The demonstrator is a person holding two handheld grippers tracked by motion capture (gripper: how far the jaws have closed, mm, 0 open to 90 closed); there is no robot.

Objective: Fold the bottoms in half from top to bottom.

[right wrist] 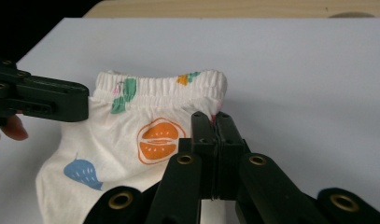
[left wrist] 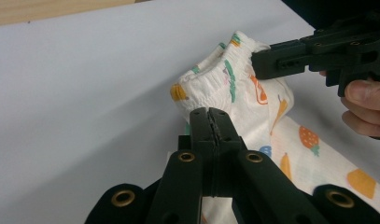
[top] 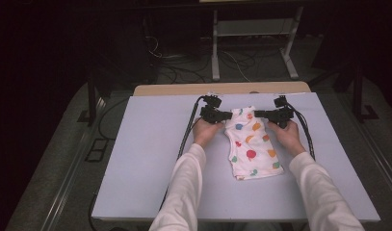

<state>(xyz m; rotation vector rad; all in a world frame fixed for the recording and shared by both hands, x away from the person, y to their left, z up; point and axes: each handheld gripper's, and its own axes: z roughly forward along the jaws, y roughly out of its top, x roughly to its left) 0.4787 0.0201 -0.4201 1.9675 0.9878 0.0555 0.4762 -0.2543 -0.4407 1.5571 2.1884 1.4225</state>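
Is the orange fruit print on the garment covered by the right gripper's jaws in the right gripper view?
No, the orange fruit print lies uncovered on the garment, left of the right gripper.

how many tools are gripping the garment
2: the left tool pinches the garment at its far left edge, and the right tool pinches the far right edge near the elastic band.

place: lab or test room | signs: white sheet over wooden tabletop | loose cables on grey floor | white metal stand legs | dark surroundings
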